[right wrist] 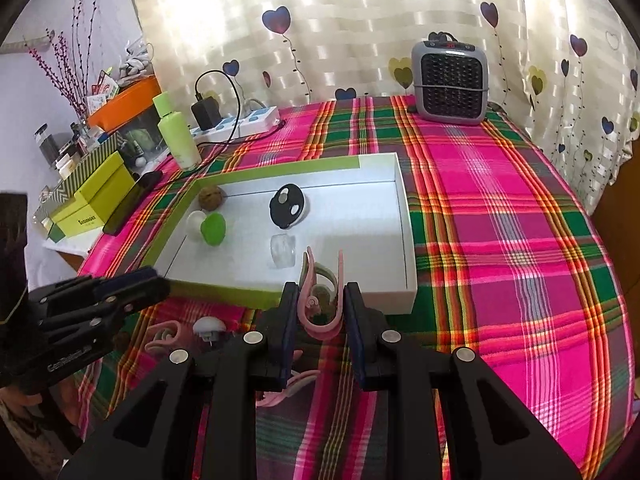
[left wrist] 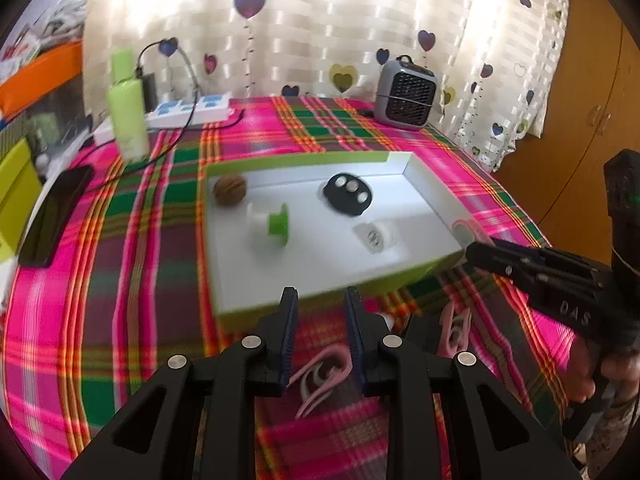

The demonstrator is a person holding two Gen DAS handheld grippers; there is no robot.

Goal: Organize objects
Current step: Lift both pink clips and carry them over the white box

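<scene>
Evidently the step in hand was carrying a pink clip (right wrist: 320, 300) to the shallow white tray (right wrist: 404, 240) that lay on the plaid tablecloth (right wrist: 500, 240). In the right wrist view the right gripper (right wrist: 320, 300) was clamped on that clip, its pads pressing the clip's sides, and held it up just over the tray's near rim, so the clip looked close to being let go. Already in the tray were a walnut (left wrist: 229, 189), a green-and-white knob (left wrist: 272, 224), a black key fob (left wrist: 348, 194) and a small clear spool (left wrist: 376, 236), all well apart from one another. The left gripper (left wrist: 320, 328) hovered above the cloth just short of the tray; its jaws stood a narrow way apart with nothing pressed between them, and another pink clip (left wrist: 320, 372) lay on the cloth below them. A further pink clip (left wrist: 454, 332) lay near it, and in the right wrist view a small white knob (right wrist: 208, 326) sat on the cloth beside the loose clips. By my judgement the next move called for the right hand to ease forward until the clip cleared the rim over a bare patch of tray floor, then loosen its hold. The left hand would then need to widen its jaws and come down around the clip beneath it, taking care not to nudge the tray.
</scene>
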